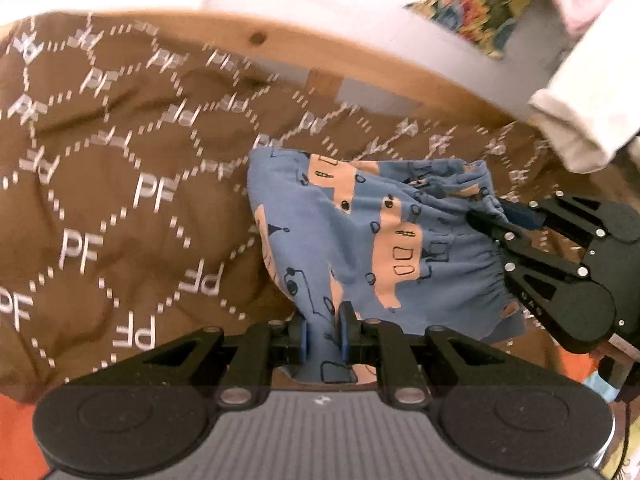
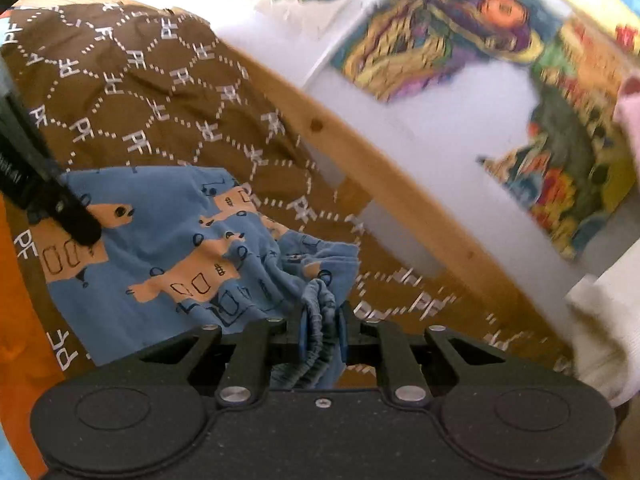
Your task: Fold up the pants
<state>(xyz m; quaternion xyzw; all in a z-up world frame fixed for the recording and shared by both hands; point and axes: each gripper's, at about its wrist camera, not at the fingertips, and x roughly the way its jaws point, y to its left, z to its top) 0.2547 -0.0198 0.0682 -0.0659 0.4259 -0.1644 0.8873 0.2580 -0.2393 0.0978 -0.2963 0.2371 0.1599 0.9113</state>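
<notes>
Small blue pants (image 1: 360,236) with an orange vehicle print hang bunched between my two grippers over a brown "PF" patterned cloth (image 1: 120,200). My left gripper (image 1: 323,334) is shut on the leg end of the pants. My right gripper (image 2: 322,330) is shut on the gathered elastic waistband of the pants (image 2: 168,256). The right gripper also shows in the left wrist view (image 1: 500,220), at the right end of the pants. The left gripper's finger shows in the right wrist view (image 2: 76,220), at the left end of the pants.
The brown cloth (image 2: 140,100) covers a table with a wooden edge (image 1: 360,60). Beyond it lies a colourful play mat (image 2: 460,40) on the floor. A folded white garment (image 1: 580,120) sits at the right. Orange fabric (image 2: 16,320) is at the near left.
</notes>
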